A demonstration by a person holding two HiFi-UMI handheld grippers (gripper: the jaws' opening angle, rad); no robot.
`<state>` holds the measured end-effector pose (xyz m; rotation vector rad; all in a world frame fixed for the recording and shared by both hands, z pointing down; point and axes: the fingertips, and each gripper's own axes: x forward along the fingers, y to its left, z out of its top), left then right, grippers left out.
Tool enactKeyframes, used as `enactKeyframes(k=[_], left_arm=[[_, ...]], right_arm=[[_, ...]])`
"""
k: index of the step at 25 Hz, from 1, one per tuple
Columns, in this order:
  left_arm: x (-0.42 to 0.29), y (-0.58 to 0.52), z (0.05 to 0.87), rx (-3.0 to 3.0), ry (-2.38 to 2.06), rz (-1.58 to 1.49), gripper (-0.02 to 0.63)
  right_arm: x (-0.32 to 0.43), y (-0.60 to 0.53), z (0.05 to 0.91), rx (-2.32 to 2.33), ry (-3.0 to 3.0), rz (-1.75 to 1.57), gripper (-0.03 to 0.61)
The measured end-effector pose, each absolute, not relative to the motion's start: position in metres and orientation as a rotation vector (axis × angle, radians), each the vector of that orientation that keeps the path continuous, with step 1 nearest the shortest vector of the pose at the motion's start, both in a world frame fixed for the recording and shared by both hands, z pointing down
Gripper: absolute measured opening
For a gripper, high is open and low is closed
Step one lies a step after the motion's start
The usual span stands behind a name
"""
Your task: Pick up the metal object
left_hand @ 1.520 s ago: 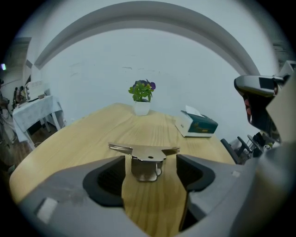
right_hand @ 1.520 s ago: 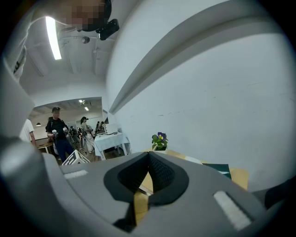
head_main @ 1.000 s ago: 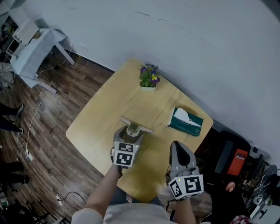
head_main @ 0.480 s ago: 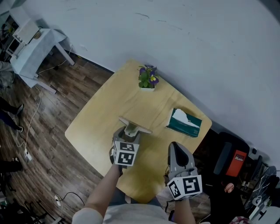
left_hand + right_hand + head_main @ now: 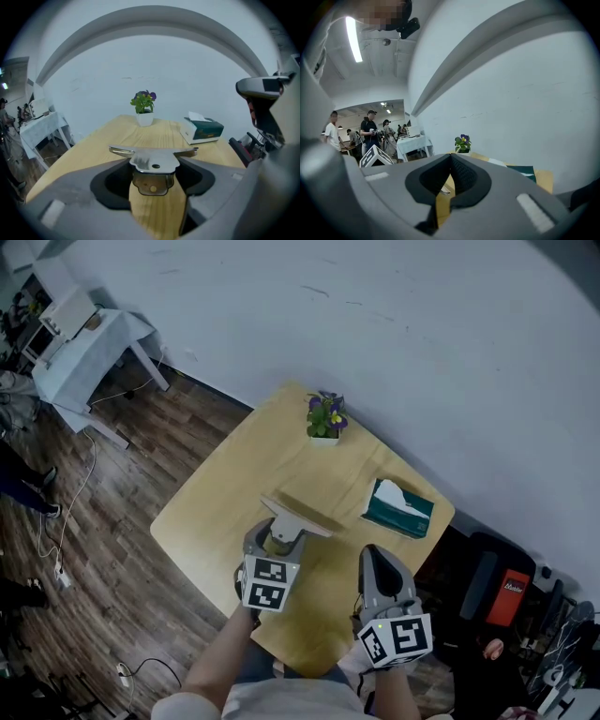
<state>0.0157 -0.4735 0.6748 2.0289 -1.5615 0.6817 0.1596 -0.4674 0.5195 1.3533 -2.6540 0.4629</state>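
The metal object (image 5: 296, 519) is a flat silvery T-shaped bracket with a hinged tab under it. It sits crosswise between the jaws of my left gripper (image 5: 284, 534), a little above the wooden table (image 5: 225, 488). In the left gripper view the bracket (image 5: 153, 160) spans the gap, and both pads of the left gripper (image 5: 153, 172) press on its tab. These jaws have just been closing with the bracket between them. My right gripper (image 5: 379, 561) hovers over the table's near right part with its tips together, holding nothing; in its own view the right gripper (image 5: 451, 161) shows pads meeting.
A potted purple flower (image 5: 324, 416) stands at the table's far edge near the white wall. A green tissue box (image 5: 399, 507) lies at the right side. A black and red chair (image 5: 502, 582) stands right of the table. People (image 5: 370, 129) stand far off by a white table (image 5: 84, 338).
The left gripper has closed on the metal bracket and raised it slightly off the table. The right gripper has stayed in place.
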Motion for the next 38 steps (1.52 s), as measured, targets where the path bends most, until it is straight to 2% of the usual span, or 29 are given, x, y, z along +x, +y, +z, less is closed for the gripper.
enactKeyframes(k=[8,23,38], left_arm=[[0.006,-0.459,0.61,2.142,-1.603,0.637,0.298],[-0.032,-0.418,0.503,2.235,-1.698,0.375,0.298],[-0.054,-0.38,0.437,2.333,-1.747,0.197,0.299]], right_arm=[[0.142,-0.45,0.49,1.366,-2.688,0.384,0.002],[0.131,-0.408,0.439,1.47,-2.677,0.24,0.002],[0.122,-0.367,0.396,1.566,-2.677,0.103,0.002]])
